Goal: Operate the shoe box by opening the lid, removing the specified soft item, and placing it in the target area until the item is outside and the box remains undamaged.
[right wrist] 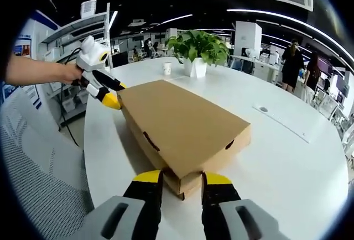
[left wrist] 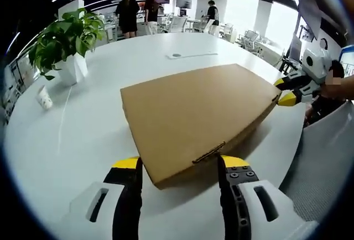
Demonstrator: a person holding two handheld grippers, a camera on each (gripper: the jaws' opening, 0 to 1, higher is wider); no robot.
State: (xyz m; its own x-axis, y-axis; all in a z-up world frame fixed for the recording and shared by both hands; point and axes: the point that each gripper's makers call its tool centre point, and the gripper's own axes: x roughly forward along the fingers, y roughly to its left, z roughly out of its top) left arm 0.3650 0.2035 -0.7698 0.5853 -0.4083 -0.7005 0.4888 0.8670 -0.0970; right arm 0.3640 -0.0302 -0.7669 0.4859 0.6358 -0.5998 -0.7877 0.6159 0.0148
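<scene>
While its lid is down, the shoe box (left wrist: 202, 113) lies flat on the white table (left wrist: 83, 135), bracketed at opposite corners, apparently for bracing. The left gripper (left wrist: 180, 165) and right gripper (right wrist: 182, 180) are each parted around a corner; actual contact cannot be told.

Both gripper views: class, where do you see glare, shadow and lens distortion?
Left gripper view: window glare washes out the white round table, whose edge bows; the flat brown cardboard shoe box shadows the tabletop. Right gripper view: ceiling strips glare; table rim curves.

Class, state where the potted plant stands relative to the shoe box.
The potted plant stands on the white table, apart from the closed shoe box, beside a small paper cup.
</scene>
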